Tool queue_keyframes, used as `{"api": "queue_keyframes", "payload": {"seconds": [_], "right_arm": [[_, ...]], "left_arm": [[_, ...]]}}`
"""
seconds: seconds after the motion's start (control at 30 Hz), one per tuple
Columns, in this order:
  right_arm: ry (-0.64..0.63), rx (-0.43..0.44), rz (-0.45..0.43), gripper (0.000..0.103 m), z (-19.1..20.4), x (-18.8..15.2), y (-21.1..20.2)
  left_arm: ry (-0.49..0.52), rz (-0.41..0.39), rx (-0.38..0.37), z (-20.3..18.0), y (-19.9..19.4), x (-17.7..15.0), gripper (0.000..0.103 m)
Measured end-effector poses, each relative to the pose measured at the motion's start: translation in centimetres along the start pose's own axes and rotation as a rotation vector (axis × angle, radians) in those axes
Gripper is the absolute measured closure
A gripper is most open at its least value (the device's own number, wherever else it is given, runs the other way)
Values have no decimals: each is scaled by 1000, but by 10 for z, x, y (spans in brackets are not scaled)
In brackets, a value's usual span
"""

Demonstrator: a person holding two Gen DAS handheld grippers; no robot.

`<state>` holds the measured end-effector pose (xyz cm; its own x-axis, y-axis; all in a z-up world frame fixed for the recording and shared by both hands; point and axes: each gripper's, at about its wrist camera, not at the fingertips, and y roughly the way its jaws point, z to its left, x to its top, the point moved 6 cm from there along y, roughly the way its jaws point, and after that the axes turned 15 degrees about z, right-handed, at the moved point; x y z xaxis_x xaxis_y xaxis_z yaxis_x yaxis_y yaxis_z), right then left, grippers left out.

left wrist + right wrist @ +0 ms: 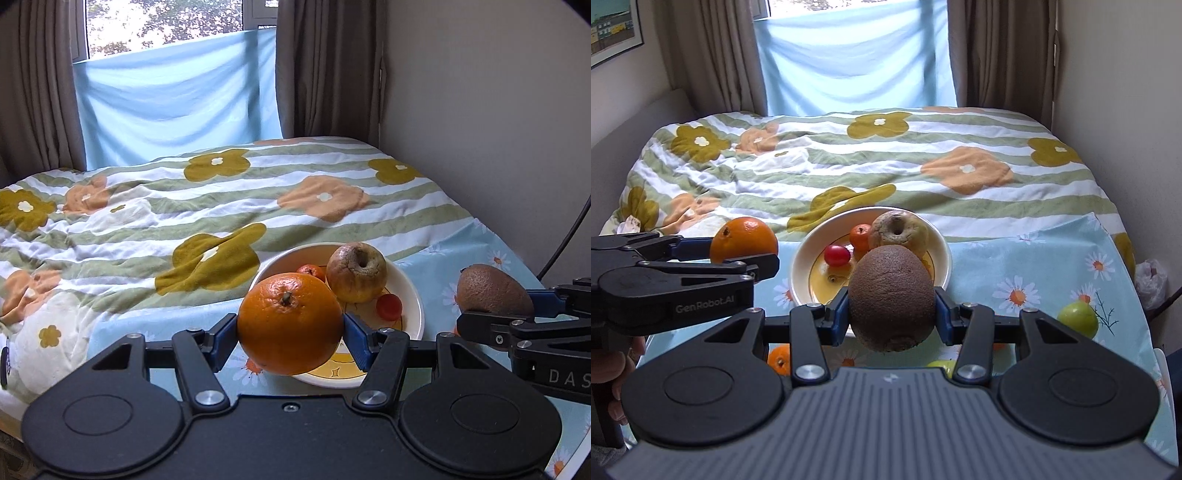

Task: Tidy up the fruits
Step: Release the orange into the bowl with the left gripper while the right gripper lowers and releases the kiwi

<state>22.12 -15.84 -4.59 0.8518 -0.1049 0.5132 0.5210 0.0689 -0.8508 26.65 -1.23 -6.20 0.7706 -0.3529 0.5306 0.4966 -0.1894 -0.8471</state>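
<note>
This is a bedroom in a home. A bed with a flower-patterned quilt fills the middle and far part of the room, and behind it brown curtains hang on both sides of a window half covered by a light blue cloth. A framed picture hangs on the far left wall, and nearer lies a daisy-print cloth.

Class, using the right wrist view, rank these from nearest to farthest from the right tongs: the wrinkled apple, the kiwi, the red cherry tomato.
1. kiwi, gripped between the right tongs.
2. red cherry tomato, left side of the bowl.
3. wrinkled apple, at the bowl's back.
</note>
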Motion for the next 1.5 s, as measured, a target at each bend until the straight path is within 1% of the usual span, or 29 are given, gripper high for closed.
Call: {"api": "queue_keyframes", "payload": {"seconds": [0.4,0.63,0.83,0.93,0.97,1.0,1.07,1.13,1.3,1.4,1.5], "right_arm": [[90,-50,54,42,-22,14,39],[129,-67,75,42,-32,17,51],[146,-78,87,42,-37,16,55],[148,-83,88,42,-38,16,55],[148,-84,89,42,-39,16,55],[147,-83,89,42,-39,17,55],[145,-83,86,42,-39,19,55],[141,-84,80,42,-41,22,53],[115,-81,70,42,-39,29,50],[89,-74,72,42,-35,33,51],[71,-61,76,42,-30,34,55]], "left_arm": [[121,112,-17,-8,72,17,38],[172,162,-26,-16,97,16,38],[200,176,-20,-23,110,16,37],[208,167,-28,-25,109,15,36],[215,153,-27,-26,106,15,34],[221,133,-27,-26,101,16,25],[216,109,-34,-25,92,17,14],[206,93,-37,-22,84,18,13],[171,71,-8,-5,63,13,12],[146,64,26,8,51,5,7],[116,59,53,20,41,-3,7]]}}
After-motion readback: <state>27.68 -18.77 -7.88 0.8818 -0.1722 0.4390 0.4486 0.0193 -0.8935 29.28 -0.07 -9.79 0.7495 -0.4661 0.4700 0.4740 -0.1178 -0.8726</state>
